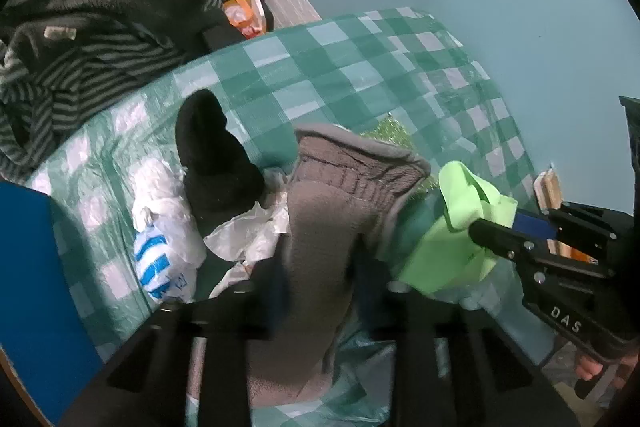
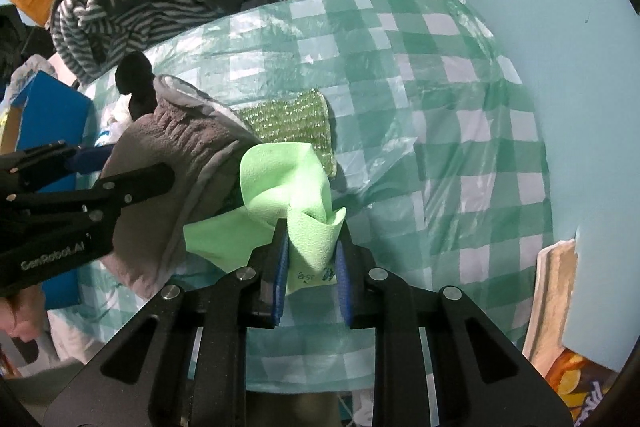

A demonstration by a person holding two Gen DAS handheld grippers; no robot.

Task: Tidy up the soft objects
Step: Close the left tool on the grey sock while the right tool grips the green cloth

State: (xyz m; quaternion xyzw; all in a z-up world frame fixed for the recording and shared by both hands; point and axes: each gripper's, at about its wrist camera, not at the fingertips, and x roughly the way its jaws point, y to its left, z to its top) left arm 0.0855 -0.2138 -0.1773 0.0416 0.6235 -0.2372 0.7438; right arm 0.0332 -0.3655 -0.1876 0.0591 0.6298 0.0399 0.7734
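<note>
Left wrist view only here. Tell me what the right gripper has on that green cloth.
Observer: The right gripper is shut on the green cloth, which is bunched between its blue pads.
Operator: Say what lies behind the cloth.
Observer: A sparkly green scrubber lies flat on the checkered cover, just beyond the cloth.
Operator: Report the left gripper.
Observer: The left gripper is shut on the grey fleece piece, one dark finger lying across its side.
</note>
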